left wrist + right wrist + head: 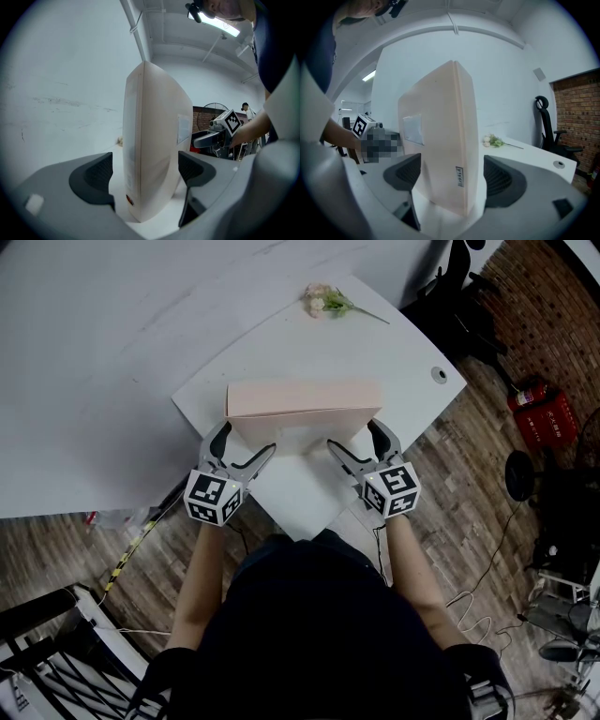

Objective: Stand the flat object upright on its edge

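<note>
A flat pale pink box stands upright on its long edge on the white table. My left gripper is open around the box's left end, and in the left gripper view the box rises between the two pads with a gap on each side. My right gripper is open around the right end. In the right gripper view the box stands between that gripper's pads, apart from both. A white label shows on the box's near face.
A small bunch of flowers lies at the table's far corner. A cable hole sits near the right edge. A white wall runs along the left. On the wood floor to the right stand a red extinguisher and a black chair.
</note>
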{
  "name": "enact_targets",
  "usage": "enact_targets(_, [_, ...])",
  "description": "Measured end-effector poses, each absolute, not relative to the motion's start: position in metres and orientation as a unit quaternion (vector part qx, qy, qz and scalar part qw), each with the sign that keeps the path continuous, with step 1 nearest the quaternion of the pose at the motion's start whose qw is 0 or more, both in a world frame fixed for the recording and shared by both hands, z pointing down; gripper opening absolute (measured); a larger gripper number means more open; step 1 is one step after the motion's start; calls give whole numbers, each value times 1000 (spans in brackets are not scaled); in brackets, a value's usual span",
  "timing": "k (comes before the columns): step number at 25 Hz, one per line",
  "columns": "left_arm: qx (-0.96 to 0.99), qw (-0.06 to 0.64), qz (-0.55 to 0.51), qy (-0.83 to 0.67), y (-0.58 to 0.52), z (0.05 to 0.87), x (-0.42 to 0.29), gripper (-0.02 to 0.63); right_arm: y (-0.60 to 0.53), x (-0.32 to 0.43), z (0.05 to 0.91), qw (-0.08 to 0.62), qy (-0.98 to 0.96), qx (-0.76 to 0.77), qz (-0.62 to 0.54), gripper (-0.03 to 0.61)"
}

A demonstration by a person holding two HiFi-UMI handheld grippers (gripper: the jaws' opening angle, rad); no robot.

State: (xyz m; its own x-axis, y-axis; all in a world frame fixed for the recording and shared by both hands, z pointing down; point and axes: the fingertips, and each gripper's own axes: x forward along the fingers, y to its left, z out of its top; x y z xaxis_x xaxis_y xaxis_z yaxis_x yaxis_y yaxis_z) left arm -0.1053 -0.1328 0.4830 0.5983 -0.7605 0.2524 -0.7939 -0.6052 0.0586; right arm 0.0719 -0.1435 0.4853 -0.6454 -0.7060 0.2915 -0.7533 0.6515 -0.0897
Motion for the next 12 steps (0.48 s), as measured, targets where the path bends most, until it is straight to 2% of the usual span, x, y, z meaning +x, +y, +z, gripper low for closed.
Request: enact_targets(12, [890,78,99,-438,-131,479,-104,423,-142,72,483,113,-901,406,102,380])
